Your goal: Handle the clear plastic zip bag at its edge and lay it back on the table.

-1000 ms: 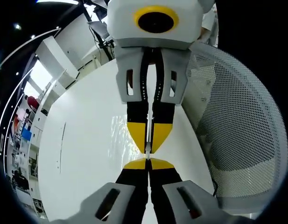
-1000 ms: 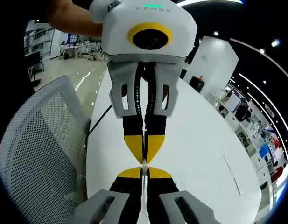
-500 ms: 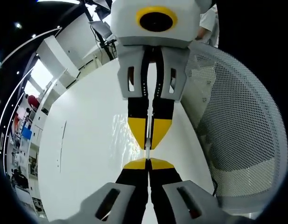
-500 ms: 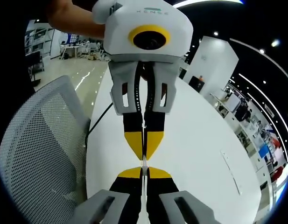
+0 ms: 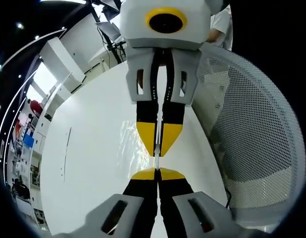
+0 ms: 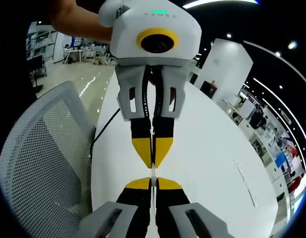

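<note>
Both jaws pinched on zip bag (image 5: 135, 144) edge: left gripper (image 5: 157, 170) and right gripper (image 6: 153, 179) tip to tip above table (image 5: 88, 148). Lower evenly, keep edge taut, release together

The counter (image 5: 93, 148) is plain white. The chair (image 5: 252, 144) has white mesh with small dark holes. Each claw has yellow tips, black middle and grey base.

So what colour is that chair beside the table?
White mesh, dotted with small holes; the chair shows best in the left gripper view.
</note>
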The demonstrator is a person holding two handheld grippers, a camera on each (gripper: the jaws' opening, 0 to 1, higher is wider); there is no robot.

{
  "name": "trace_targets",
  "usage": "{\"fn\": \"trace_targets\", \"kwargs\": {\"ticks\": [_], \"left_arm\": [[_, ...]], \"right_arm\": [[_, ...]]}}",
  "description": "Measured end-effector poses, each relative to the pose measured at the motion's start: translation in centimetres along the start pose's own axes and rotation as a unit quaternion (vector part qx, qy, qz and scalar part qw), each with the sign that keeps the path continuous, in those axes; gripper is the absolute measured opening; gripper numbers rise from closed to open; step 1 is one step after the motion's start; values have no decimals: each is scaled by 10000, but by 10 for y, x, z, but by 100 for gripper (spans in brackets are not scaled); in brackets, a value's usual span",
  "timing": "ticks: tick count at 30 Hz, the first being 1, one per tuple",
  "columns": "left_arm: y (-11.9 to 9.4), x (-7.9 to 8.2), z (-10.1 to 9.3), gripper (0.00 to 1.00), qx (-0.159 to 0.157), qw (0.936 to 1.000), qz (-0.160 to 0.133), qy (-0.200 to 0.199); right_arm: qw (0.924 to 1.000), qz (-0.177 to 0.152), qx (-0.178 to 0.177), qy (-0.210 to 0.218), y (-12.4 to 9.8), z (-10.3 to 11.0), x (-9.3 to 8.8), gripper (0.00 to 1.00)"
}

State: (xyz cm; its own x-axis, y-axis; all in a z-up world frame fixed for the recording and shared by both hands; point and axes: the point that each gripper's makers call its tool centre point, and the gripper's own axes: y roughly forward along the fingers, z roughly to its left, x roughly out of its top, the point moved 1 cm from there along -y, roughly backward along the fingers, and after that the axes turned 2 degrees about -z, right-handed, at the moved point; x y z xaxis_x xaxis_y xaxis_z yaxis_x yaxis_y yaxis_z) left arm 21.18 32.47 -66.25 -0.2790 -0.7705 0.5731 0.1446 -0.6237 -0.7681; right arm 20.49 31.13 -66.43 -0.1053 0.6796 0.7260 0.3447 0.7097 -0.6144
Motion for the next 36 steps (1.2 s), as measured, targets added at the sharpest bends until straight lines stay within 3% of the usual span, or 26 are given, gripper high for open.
{"fn": "trace_targets", "kwargs": {"ticks": [36], "left_arm": [[-1, -2, 0, 0, 28, 10000, 27, -57]], "right_arm": [[10000, -16, -38, 71, -2, 0, -2, 0]]}}
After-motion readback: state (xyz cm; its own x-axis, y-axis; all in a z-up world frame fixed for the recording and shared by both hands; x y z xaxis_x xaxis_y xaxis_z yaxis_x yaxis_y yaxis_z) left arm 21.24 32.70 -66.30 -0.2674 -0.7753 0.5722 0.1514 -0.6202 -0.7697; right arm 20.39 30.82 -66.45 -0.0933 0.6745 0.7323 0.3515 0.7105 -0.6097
